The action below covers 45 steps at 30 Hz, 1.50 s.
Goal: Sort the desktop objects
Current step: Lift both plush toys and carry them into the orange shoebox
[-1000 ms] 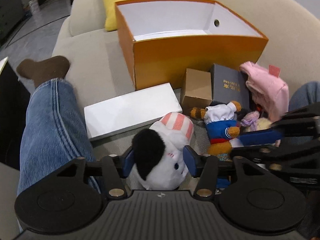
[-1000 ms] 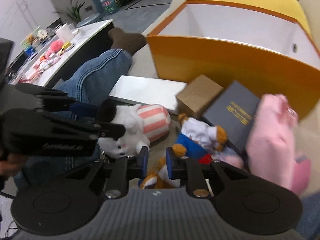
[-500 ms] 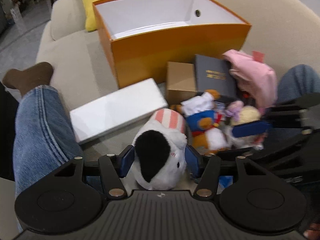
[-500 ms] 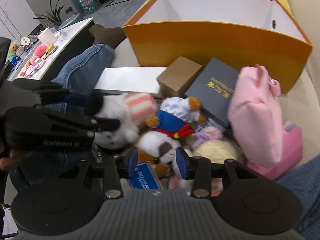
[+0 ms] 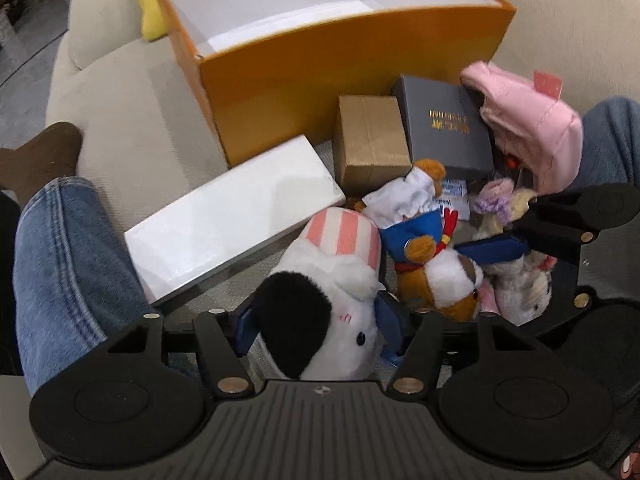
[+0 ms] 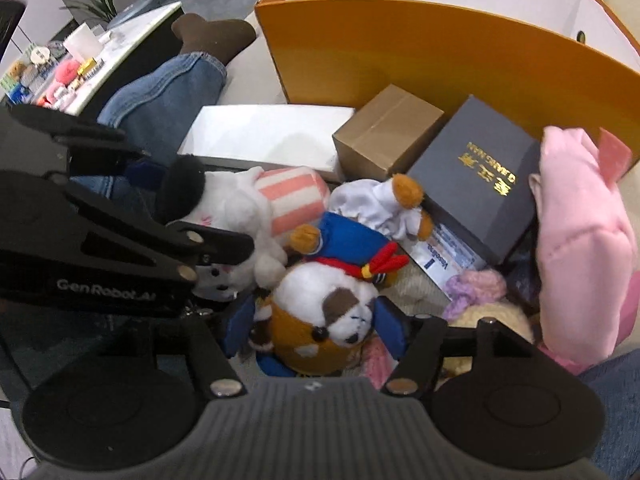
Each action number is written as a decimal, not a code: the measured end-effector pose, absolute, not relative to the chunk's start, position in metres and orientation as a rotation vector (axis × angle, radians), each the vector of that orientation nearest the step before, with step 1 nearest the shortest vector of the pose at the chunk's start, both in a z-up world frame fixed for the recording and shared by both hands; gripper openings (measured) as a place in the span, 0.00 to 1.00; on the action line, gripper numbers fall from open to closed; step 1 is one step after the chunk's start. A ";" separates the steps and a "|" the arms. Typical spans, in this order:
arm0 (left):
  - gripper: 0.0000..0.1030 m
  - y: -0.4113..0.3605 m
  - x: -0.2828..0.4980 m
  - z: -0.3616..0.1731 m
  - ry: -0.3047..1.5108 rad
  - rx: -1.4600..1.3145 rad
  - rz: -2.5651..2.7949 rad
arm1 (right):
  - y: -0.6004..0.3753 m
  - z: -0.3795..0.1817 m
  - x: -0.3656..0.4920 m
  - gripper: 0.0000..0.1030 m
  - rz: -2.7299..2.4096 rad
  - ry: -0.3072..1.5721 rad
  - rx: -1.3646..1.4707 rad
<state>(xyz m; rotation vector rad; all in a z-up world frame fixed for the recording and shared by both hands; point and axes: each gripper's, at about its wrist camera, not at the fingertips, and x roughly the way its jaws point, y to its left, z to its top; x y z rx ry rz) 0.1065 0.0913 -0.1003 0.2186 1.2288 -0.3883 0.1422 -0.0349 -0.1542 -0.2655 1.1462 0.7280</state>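
Left hand-held gripper (image 5: 316,318) points steeply down with the white plush dog (image 5: 328,304) between its blue pads; the jaws are opening, and whether the pads still press the plush cannot be told. Right hand-held gripper (image 6: 316,330) straddles the brown-and-white plush (image 6: 324,312) in a blue outfit; its jaws are also opening, with contact equally unclear. Both toys lie on a beige sofa (image 5: 120,120), side by side and touching. Behind them lie a white flat box (image 5: 232,216), a brown carton (image 5: 370,136) and a dark grey box (image 5: 444,124). An open orange box (image 5: 332,72) stands behind these. A pink plush (image 5: 528,124) leans at the right.
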 end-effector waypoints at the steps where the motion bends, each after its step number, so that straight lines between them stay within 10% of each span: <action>1: 0.69 0.091 0.108 -0.103 1.240 0.209 -0.394 | -0.032 -0.157 0.142 0.68 0.722 1.140 -0.284; 26: 0.64 0.115 0.044 -0.006 0.929 -0.137 -0.116 | -0.098 -0.084 0.139 0.53 0.927 0.887 -0.180; 45: 0.64 0.082 0.161 0.080 0.692 -0.184 -0.104 | -0.118 0.038 0.254 0.53 0.980 0.607 -0.195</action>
